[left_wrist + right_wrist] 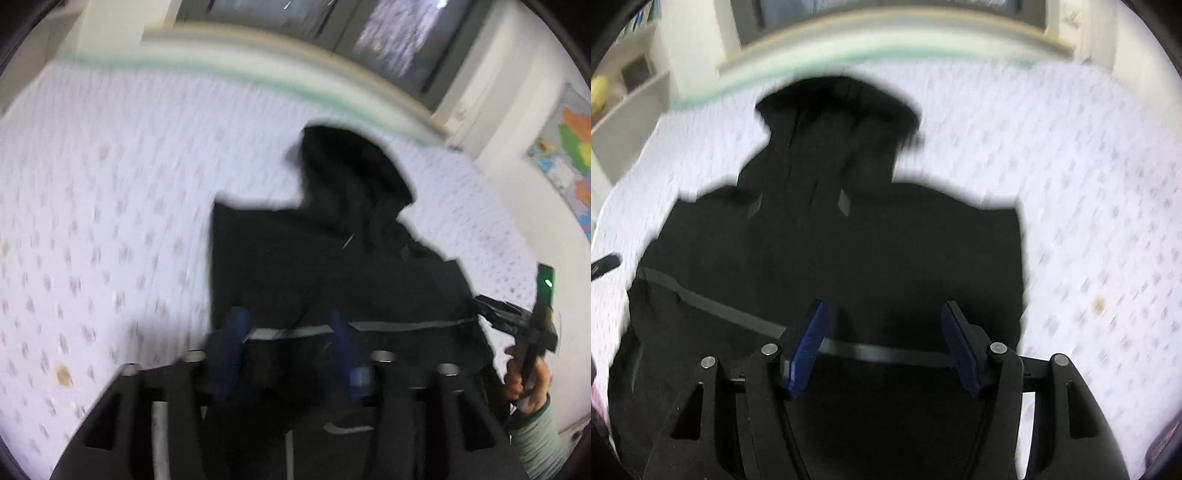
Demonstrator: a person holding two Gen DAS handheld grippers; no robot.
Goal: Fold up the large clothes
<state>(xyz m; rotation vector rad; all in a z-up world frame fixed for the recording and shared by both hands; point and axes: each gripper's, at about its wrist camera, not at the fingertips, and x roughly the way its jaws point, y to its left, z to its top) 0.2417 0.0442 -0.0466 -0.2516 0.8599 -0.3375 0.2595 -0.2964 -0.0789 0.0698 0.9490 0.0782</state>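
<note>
A black hooded jacket lies spread on the bed, hood at the far end, with a grey reflective stripe across its body. My left gripper hovers over the jacket's near left part, its blue pads apart and nothing pinched between them. In the right wrist view the same jacket fills the middle. My right gripper stands open above the stripe, with only cloth below it. In the left wrist view a hand holds the right gripper at the jacket's right edge.
The bed cover is white with a small dotted pattern and a few brown spots. A pale green bed edge and a window run along the far side. A coloured map hangs on the right wall. Open shelves stand at the left.
</note>
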